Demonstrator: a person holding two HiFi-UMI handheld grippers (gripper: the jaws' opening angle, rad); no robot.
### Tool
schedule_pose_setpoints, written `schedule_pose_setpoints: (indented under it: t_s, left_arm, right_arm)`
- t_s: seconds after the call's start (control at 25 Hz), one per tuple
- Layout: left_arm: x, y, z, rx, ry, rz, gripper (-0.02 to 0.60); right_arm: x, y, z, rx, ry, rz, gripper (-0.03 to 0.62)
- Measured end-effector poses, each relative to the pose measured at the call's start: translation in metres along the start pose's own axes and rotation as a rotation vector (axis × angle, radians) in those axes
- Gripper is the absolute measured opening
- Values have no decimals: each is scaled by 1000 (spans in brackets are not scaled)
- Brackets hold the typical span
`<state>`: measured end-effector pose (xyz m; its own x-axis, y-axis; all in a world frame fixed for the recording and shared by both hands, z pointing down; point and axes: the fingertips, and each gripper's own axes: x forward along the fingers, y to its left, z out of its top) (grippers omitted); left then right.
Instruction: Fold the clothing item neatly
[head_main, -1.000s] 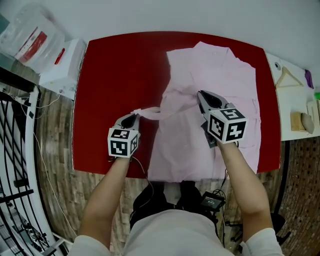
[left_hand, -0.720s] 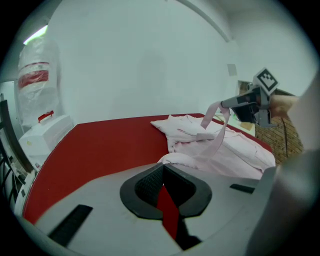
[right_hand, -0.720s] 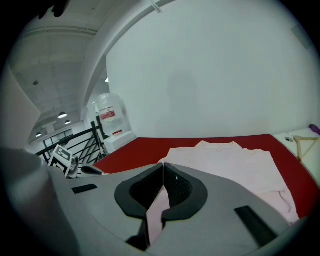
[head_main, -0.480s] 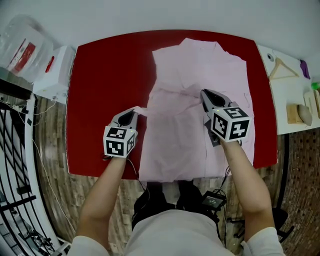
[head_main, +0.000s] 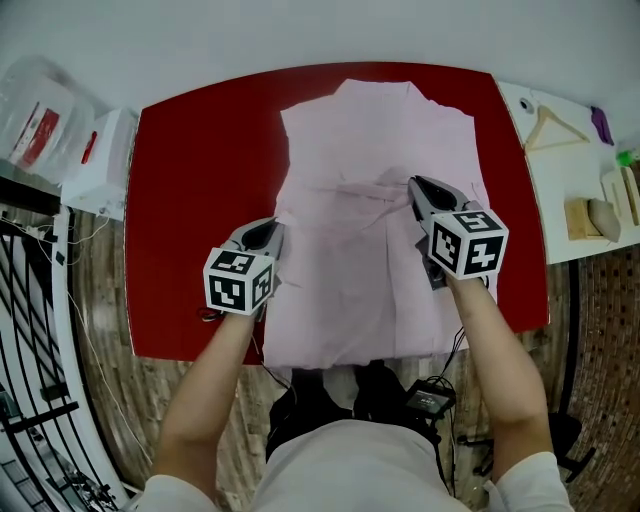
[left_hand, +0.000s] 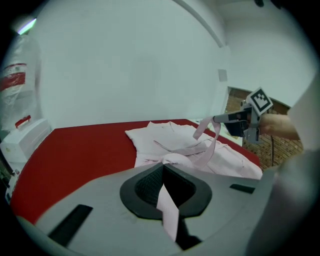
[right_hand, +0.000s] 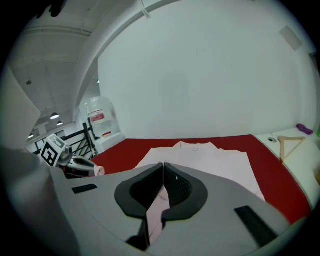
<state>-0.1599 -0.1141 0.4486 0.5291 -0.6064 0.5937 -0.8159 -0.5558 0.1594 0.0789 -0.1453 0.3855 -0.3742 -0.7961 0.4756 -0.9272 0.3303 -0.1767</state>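
Left gripper (head_main: 268, 230) and right gripper (head_main: 416, 186) each clamped on the shirt (head_main: 370, 130) — light, limp, judged to slump; hold at hems.

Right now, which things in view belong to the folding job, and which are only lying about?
Belong to the job:
- pink shirt, spread on the red table
- left claw and right claw, both shut on its fabric

Only lying about:
- wooden hanger on the white side table
- white box and plastic bag beyond the red table's left end
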Motion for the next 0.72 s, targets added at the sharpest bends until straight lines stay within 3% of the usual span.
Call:
schedule_pose_setpoints:
  t_s: [0.52,0.72]
  left_arm:
    - [34,-74,-5,52,114,-119,6]
    - [52,-92,-6,67,136,-142,8]
  right_arm:
    - [-9,-92,-27,-56,94,-74,20]
    - [-11,-127,-28,-16,89,-79,20]
